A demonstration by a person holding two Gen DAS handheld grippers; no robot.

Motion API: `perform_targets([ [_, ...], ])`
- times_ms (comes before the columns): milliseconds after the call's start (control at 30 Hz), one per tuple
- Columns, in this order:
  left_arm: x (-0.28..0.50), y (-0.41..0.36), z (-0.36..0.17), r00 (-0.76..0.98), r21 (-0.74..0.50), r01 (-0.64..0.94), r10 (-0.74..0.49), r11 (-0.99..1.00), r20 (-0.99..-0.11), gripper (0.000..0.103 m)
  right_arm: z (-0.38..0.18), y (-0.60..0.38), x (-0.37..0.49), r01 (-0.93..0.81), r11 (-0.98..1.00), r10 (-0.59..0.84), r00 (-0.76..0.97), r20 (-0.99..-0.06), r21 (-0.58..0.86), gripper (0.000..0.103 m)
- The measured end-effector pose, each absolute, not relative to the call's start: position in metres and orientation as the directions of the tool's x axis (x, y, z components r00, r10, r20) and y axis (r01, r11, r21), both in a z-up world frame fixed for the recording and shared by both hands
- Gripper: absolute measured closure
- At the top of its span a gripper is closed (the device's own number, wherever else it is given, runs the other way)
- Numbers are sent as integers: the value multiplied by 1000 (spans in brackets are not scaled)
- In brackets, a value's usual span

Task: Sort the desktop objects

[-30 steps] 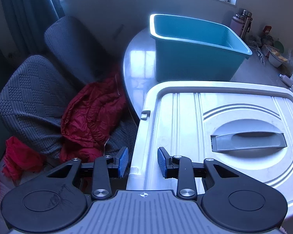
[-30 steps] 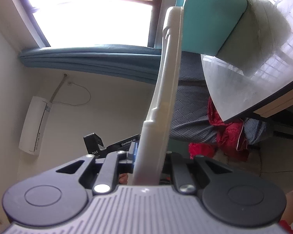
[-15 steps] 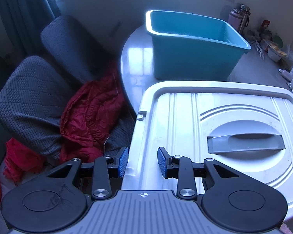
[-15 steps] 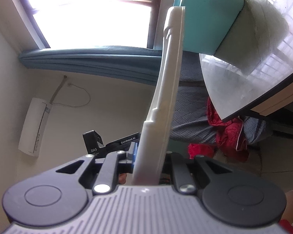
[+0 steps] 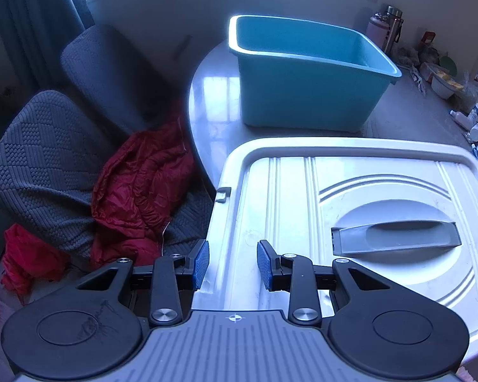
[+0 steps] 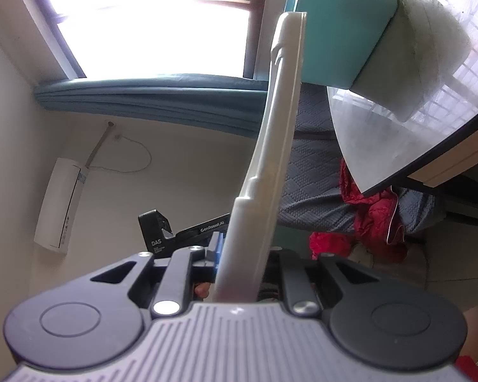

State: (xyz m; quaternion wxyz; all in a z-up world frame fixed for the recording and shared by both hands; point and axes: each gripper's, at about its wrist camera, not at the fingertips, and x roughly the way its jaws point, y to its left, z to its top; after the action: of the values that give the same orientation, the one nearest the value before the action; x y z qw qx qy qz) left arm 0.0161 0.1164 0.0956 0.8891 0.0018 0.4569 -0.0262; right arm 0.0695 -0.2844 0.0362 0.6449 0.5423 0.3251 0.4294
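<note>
Left claw (image 5: 232, 265): spread, blue pads astride the near-left edge of the white lid (image 5: 350, 210), not pressing it.
Right claw (image 6: 242, 267): pinching the lid's (image 6: 271, 165) edge, lid seen edge-on.
Writing: "DAS" and "GenRobot.AI" on the black part (image 6: 181, 232) beside the right claw.
Blue bin (image 5: 306, 73): on the tabletop (image 5: 213, 95), near its rounded left edge, beyond the lid.
Bottles (image 5: 474, 124): along the tabletop's right edge, labels unreadable.

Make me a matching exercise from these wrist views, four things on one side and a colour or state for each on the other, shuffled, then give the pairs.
1. tub
2. lid
3. jacket
4. right gripper

A. red, heaped on a chair
B. shut on the lid's edge
C. teal, standing on the table
D. white, with a grey handle

Pairs: 1-C, 2-D, 3-A, 4-B
</note>
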Motion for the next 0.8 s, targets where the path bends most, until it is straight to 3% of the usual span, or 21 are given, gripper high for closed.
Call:
perform_targets([
  [433,13,123,90,596,-42,45,-61,998,-801,69,54,-272,72,-216,91,908,419,8,972,86],
  [800,19,149,100,571,-32,39,-49,999,-819,69,48,-245,66,-253,90,902,432,29,963,87],
])
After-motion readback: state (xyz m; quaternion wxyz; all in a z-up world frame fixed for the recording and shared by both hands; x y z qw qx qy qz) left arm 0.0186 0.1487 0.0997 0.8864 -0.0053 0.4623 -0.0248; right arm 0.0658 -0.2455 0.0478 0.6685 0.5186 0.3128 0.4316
